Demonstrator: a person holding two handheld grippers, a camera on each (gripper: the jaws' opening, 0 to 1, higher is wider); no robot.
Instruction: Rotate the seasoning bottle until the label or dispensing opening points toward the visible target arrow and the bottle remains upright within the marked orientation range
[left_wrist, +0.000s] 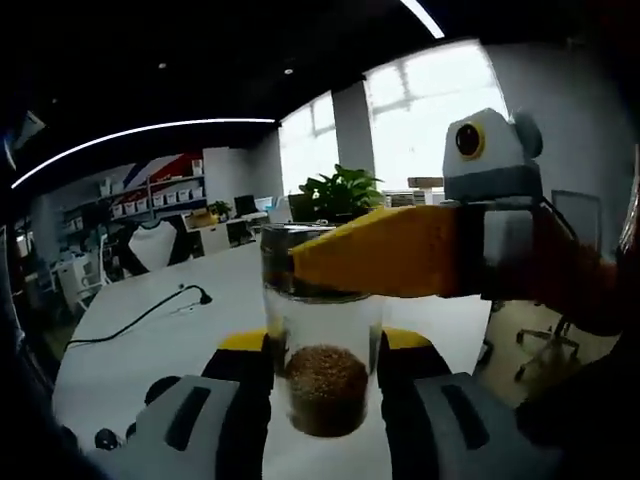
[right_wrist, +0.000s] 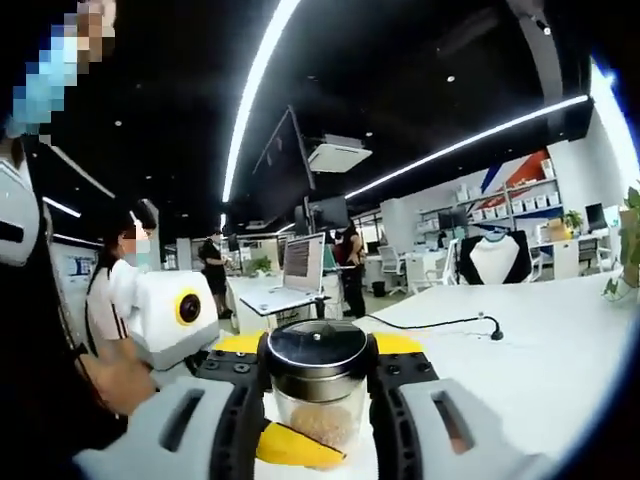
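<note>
Office space stretches behind the wide white table (left_wrist: 150, 340) I am working over, with shelves along the far wall, a leafy plant (left_wrist: 335, 192) by the bright windows, and long strip lights across the dark ceiling. Starting at the left of my left gripper view, a black cable (left_wrist: 140, 318) snakes over the table, and at the centre stands the seasoning bottle (left_wrist: 322, 345), a clear glass jar with brown grains settled at its bottom. It sits upright between the jaws of my left gripper (left_wrist: 325, 375), whose yellow-tipped jaws press against both sides of the glass, so I am gripping the bottle low on its body. From the right side my right gripper (left_wrist: 375, 252) reaches in, its yellow jaw lying across the bottle's upper part near the lid. In my right gripper view, a person (right_wrist: 115, 290) stands at the left, and further back others stand near a laptop (right_wrist: 300, 265) on a desk. At the centre, the bottle's shiny round lid (right_wrist: 318, 348) sits tight between my right jaws, which clamp it from both sides. Below the lid I see the glass and grains, with a yellow jaw tip of the left gripper against it. To the right, the cable crosses the white table.
</note>
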